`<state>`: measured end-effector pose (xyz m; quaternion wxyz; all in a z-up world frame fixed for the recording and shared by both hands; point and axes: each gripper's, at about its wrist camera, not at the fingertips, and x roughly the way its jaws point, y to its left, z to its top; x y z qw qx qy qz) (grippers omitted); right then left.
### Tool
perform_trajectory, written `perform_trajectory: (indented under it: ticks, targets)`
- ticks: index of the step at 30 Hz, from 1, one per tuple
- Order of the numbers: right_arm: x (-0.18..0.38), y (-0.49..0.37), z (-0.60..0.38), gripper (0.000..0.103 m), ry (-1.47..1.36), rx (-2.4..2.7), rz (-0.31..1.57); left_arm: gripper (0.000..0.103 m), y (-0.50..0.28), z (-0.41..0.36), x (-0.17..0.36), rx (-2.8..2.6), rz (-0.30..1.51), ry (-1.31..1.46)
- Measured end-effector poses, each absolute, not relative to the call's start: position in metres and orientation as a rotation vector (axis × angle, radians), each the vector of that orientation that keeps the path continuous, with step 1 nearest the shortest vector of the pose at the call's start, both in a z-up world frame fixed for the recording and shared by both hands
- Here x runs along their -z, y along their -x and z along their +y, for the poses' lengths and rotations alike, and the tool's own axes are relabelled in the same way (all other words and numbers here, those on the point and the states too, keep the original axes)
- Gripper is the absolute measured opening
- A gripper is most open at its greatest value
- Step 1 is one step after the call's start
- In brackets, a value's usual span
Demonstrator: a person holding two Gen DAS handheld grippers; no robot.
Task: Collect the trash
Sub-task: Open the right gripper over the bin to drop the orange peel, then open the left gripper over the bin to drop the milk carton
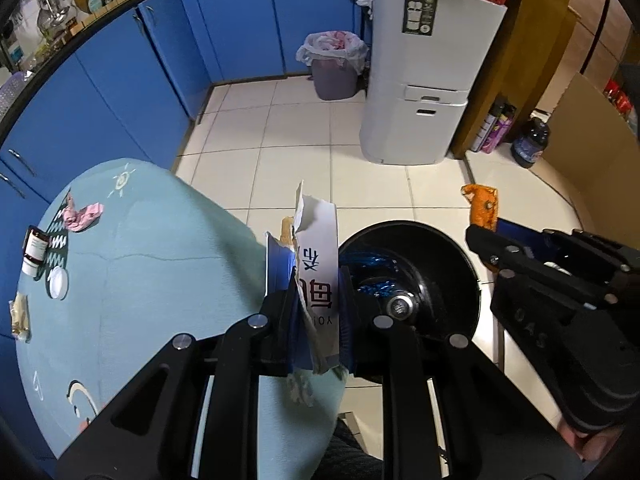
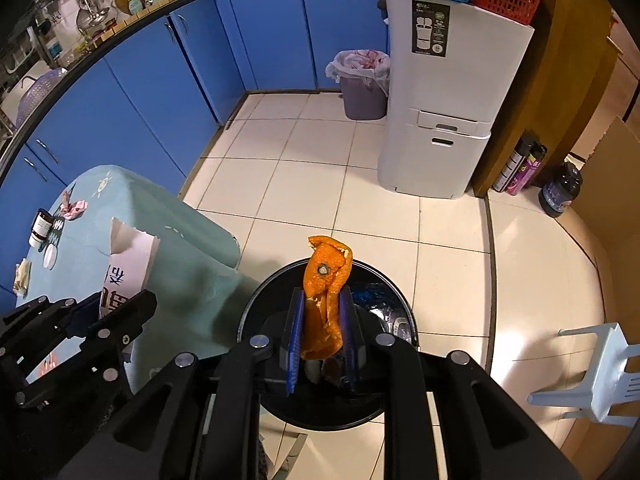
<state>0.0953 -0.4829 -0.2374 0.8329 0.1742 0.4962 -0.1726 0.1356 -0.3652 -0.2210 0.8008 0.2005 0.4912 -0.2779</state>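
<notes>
My left gripper [image 1: 318, 296] is shut on a torn white and blue paper carton [image 1: 318, 256], held at the edge of the light blue table [image 1: 160, 280], beside the black trash bin [image 1: 424, 280]. My right gripper [image 2: 322, 328] is shut on an orange peel [image 2: 326, 296] and holds it above the black trash bin [image 2: 256, 320]; blue shiny wrapping lies inside. The peel also shows in the left wrist view [image 1: 482, 204], the carton in the right wrist view [image 2: 128, 260]. On the table lie a pink crumpled wrapper [image 1: 82, 214], a brown bottle [image 1: 34, 250], a white lid [image 1: 59, 282] and a beige scrap [image 1: 20, 316].
A white tall appliance [image 1: 424, 80] stands at the back right with a lined purple waste bin [image 1: 334, 66] beside it. Blue cabinets [image 1: 120, 80] run along the left. Spray cans [image 1: 494, 128] and a dark jar [image 1: 530, 142] stand on the floor. A white plastic chair [image 2: 600, 376] is at right.
</notes>
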Motion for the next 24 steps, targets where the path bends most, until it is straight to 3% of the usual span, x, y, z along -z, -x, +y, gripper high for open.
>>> perform_trajectory:
  ticks: [5,6,7,8,24]
  targets:
    - [0.239,-0.092,-0.486,0.022,-0.363,0.382,1.054,0.019,-0.132,-0.371,0.219,0.608,1.035,-0.434]
    - [0.239,-0.091,-0.487,0.032,-0.359,0.382,1.055,0.019,-0.131,-0.371,0.219,0.611,1.033,-0.436]
    - [0.239,-0.090,-0.487,0.070,-0.359,0.384,1.053,0.019,-0.131,-0.371,0.218,0.612,1.032,-0.437]
    - [0.238,-0.088,-0.487,0.077,-0.367,0.387,1.037,0.019,-0.131,-0.371,0.218,0.611,1.031,-0.438]
    - [0.232,-0.077,-0.502,0.077,-0.385,0.450,1.001,0.019,-0.130,-0.379,0.217,0.629,1.031,-0.450]
